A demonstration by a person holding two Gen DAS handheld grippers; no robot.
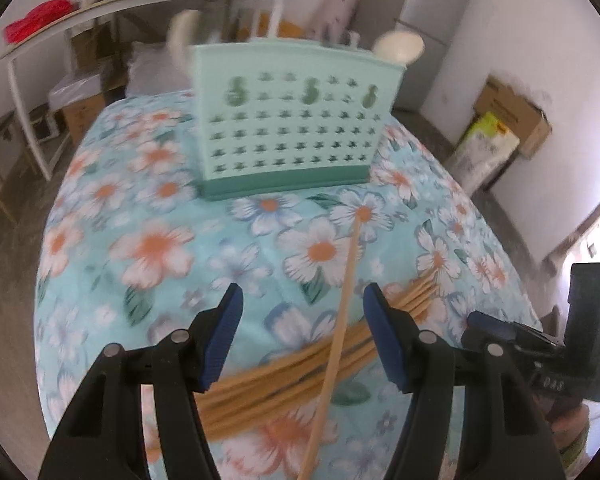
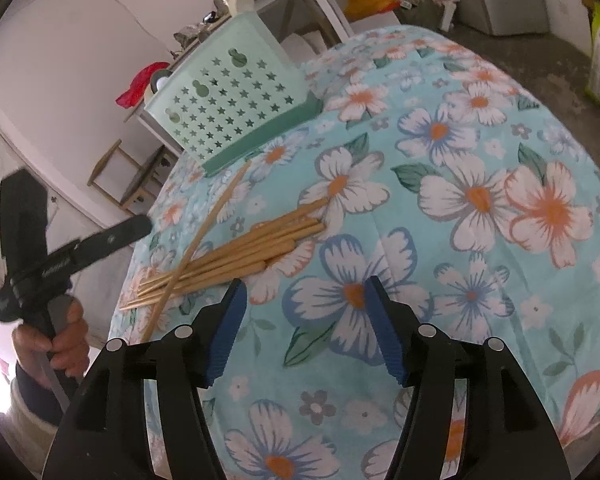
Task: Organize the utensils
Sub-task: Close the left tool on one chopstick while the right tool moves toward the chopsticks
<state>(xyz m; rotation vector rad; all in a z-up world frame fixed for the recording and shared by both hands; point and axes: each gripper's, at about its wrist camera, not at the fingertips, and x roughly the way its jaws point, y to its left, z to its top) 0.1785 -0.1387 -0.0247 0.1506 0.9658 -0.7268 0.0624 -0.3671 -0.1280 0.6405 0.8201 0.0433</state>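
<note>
A mint green utensil holder [image 1: 284, 120] with star-shaped holes stands at the far side of the flowered tablecloth [image 1: 148, 208]; white utensils stick out of its top. It also shows in the right wrist view [image 2: 228, 100]. A pile of wooden chopsticks [image 1: 284, 376] lies under my left gripper [image 1: 302, 336], which is open and empty above it. One chopstick [image 1: 346, 292] lies across the pile, pointing toward the holder. In the right wrist view the pile [image 2: 236, 256] lies left of my right gripper [image 2: 304, 328], which is open and empty.
The other hand-held gripper shows at the right edge of the left wrist view [image 1: 572, 344] and at the left edge of the right wrist view [image 2: 52, 264]. A white shelf table [image 1: 140, 4], cardboard boxes [image 1: 516, 120] and a fridge [image 1: 436, 12] stand around the table.
</note>
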